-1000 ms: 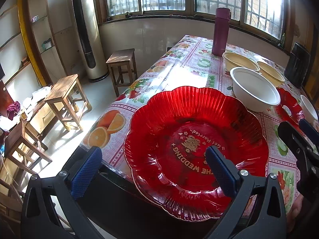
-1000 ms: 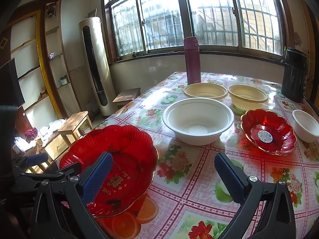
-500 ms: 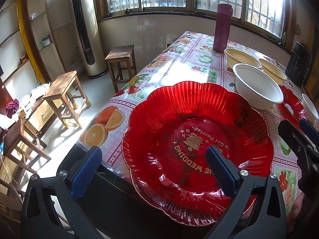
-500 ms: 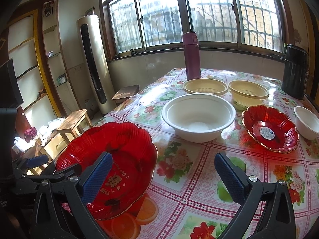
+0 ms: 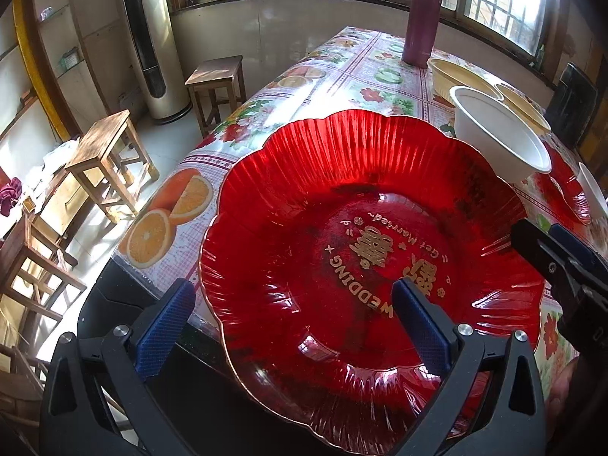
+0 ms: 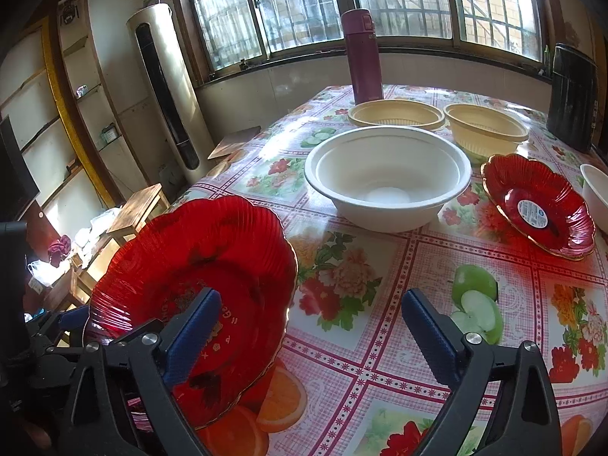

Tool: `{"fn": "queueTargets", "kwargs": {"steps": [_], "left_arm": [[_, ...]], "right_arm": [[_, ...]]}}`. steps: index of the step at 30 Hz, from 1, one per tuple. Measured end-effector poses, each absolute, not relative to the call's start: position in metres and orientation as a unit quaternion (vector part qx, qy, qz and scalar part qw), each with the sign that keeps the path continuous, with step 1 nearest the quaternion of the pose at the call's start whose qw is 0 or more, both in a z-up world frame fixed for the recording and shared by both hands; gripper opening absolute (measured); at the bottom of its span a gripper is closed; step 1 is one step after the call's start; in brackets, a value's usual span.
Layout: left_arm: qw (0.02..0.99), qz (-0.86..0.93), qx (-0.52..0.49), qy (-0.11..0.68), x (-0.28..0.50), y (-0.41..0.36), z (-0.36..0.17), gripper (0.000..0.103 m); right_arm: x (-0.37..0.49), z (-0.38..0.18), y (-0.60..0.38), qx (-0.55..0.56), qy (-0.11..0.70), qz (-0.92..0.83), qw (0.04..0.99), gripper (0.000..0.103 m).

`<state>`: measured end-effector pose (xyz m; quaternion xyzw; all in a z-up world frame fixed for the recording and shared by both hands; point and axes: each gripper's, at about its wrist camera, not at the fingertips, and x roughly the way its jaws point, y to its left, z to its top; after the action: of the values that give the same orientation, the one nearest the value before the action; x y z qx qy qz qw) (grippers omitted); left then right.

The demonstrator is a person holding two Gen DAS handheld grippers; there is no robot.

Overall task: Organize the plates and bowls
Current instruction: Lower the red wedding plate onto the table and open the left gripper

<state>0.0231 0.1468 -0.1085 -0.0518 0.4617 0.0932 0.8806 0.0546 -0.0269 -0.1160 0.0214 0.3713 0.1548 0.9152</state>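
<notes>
A large red scalloped plate point(image 5: 342, 209) with gold wedding lettering lies at the table's near left corner, its rim past the table edge. My left gripper point(image 5: 292, 292) stands open across the plate's near rim, with one finger outside the rim and the other over the plate's inside. My right gripper point(image 6: 311, 298) straddles the opposite rim of the red plate point(image 6: 197, 243). Its jaws are closing and the pads are clear of the rim. Behind stand a big white bowl point(image 6: 387, 174), a small red plate point(image 6: 535, 205) and two yellow bowls point(image 6: 395, 114).
A purple flask point(image 6: 361, 57) and a black container point(image 6: 572, 95) stand at the table's far end. A small white bowl point(image 6: 596, 193) sits at the right edge. Wooden stools point(image 5: 102, 152) stand on the floor left of the table, below its edge.
Both grippers have sunk and come closer to the large red plate, which now fills more of the left view. The right jaws have narrowed a little.
</notes>
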Motion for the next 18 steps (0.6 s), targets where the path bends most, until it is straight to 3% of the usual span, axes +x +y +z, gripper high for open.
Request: {"fn": "queueTargets", "kwargs": {"steps": [2, 3, 4, 5, 6, 8, 12, 18], "left_arm": [[0.879, 0.091, -0.052, 0.465, 0.025, 0.146, -0.110, 0.092], [0.879, 0.088, -0.055, 0.466, 0.026, 0.147, -0.111, 0.085], [0.878, 0.086, -0.058, 0.467, 0.027, 0.147, -0.112, 0.079], [0.877, 0.082, -0.061, 0.469, 0.027, 0.148, -0.114, 0.066], [0.878, 0.080, -0.065, 0.468, 0.026, 0.150, -0.114, 0.061], [0.881, 0.083, -0.064, 0.460, 0.026, 0.151, -0.114, 0.053], [0.882, 0.085, -0.069, 0.459, 0.030, 0.156, -0.114, 0.041], [0.881, 0.093, -0.071, 0.459, 0.041, 0.162, -0.113, 0.040]], "right_arm": [[0.059, -0.121, -0.026, 0.025, 0.386, 0.158, 0.908, 0.064], [0.061, -0.123, -0.026, 0.025, 0.397, 0.160, 0.903, 0.056], [0.065, -0.127, -0.024, 0.027, 0.411, 0.164, 0.896, 0.040], [0.068, -0.131, -0.024, 0.035, 0.424, 0.176, 0.888, 0.033], [0.070, -0.133, -0.025, 0.049, 0.429, 0.188, 0.882, 0.032], [0.069, -0.133, -0.025, 0.060, 0.428, 0.201, 0.879, 0.018], [0.066, -0.130, -0.020, 0.053, 0.424, 0.206, 0.880, 0.012], [0.073, -0.129, -0.018, 0.059, 0.422, 0.205, 0.881, 0.012]]}}
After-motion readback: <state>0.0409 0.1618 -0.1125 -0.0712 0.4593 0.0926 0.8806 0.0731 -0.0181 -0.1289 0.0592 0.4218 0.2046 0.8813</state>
